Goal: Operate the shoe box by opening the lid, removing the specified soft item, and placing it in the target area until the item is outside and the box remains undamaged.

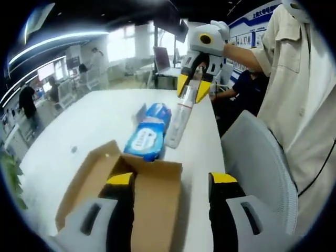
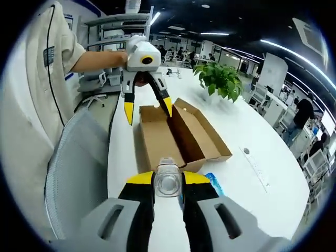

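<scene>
Clamped between the right gripper (image 2: 168,184) jaws, a clear bottle (image 1: 180,118) hangs over the blue wipes pack (image 1: 148,130) (target side), outside the cardboard shoe box (image 2: 178,134); left gripper (image 2: 147,108), spread wide, straddles its lid.

Right gripper (image 2: 168,184) jaws clamped shut; left gripper (image 1: 171,181) jaws spread, apparently empty.

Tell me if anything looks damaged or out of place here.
Nothing looks damaged. The cardboard box sits open and intact on the table. One oddity: the right gripper holds a clear bottle, not the soft blue pack.
</scene>
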`<action>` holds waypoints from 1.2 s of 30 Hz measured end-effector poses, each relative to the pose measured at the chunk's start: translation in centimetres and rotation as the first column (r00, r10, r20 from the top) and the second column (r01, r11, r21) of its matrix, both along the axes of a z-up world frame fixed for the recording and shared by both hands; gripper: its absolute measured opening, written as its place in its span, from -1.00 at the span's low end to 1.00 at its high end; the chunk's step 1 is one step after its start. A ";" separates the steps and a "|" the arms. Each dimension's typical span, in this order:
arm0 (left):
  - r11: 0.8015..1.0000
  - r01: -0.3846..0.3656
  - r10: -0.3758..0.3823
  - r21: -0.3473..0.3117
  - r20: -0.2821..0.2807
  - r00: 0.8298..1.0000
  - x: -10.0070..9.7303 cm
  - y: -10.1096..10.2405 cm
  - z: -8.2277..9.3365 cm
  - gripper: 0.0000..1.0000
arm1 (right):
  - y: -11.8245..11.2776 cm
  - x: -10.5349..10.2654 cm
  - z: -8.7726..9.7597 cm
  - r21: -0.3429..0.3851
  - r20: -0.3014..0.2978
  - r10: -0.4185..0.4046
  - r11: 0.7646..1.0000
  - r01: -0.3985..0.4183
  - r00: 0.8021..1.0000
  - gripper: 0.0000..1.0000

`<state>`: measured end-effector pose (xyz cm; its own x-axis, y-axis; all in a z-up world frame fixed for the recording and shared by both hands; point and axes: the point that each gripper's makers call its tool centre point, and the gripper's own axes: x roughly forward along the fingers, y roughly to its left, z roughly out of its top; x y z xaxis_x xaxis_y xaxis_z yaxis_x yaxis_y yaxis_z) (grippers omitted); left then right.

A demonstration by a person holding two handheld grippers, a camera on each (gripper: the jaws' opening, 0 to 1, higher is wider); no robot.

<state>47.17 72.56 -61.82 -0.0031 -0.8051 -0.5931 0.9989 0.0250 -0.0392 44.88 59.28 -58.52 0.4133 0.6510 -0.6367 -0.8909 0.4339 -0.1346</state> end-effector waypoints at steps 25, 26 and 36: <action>0.933 -0.350 0.349 -0.080 -0.019 0.937 2.4 4.6 -0.1 0.83 | -5.7 7.8 -0.5 -0.216 -0.027 0.042 0.975 -0.047 0.999 -0.67; 0.929 -0.361 0.361 -0.083 -0.019 0.933 2.4 4.8 -0.1 0.84 | -5.9 8.1 -0.7 -0.225 -0.035 0.048 0.973 -0.054 0.998 -0.67; 0.883 -0.459 0.460 -0.097 -0.018 0.888 2.4 6.7 0.2 1.00 | -6.7 11.4 -2.3 -0.294 -0.074 0.064 0.952 -0.083 0.995 -0.67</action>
<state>49.56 79.21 -61.62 0.3836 -0.7684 -0.5123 0.8767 0.4774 -0.0596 56.24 52.56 -60.82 0.3242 0.4560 -0.8288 -0.9297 0.3156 -0.1901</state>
